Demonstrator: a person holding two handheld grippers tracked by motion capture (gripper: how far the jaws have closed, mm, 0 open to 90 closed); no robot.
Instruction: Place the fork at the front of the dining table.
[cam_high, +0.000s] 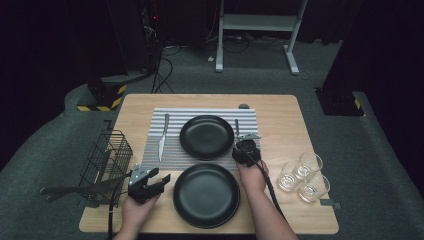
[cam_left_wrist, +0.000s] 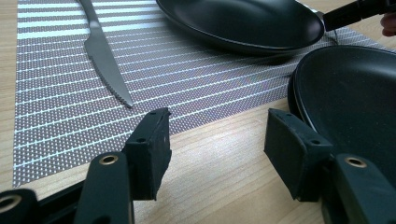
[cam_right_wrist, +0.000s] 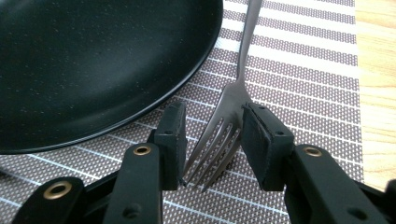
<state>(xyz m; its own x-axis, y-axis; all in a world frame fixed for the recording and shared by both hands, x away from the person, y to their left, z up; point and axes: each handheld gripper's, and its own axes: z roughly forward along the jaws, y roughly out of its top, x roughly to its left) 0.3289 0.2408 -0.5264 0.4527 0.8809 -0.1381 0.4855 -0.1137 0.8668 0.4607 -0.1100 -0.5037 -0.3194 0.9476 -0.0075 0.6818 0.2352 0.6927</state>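
A silver fork (cam_right_wrist: 229, 100) lies on the striped placemat (cam_right_wrist: 299, 70) just right of the far black plate (cam_high: 206, 136). Its tines point toward me and sit between the jaws of my right gripper (cam_right_wrist: 212, 130). The right pad is at the tines' edge, the left pad stands a little apart, and the fork rests flat on the mat. My left gripper (cam_left_wrist: 217, 133) hovers open and empty over bare wood, left of the near black plate (cam_high: 206, 194). A knife (cam_high: 163, 136) lies on the mat left of the far plate.
A black wire basket (cam_high: 107, 155) with utensils sticking out stands at the table's left edge. Three clear glasses (cam_high: 305, 175) cluster at the right front. The wooden table (cam_high: 280, 115) ends close behind the mat.
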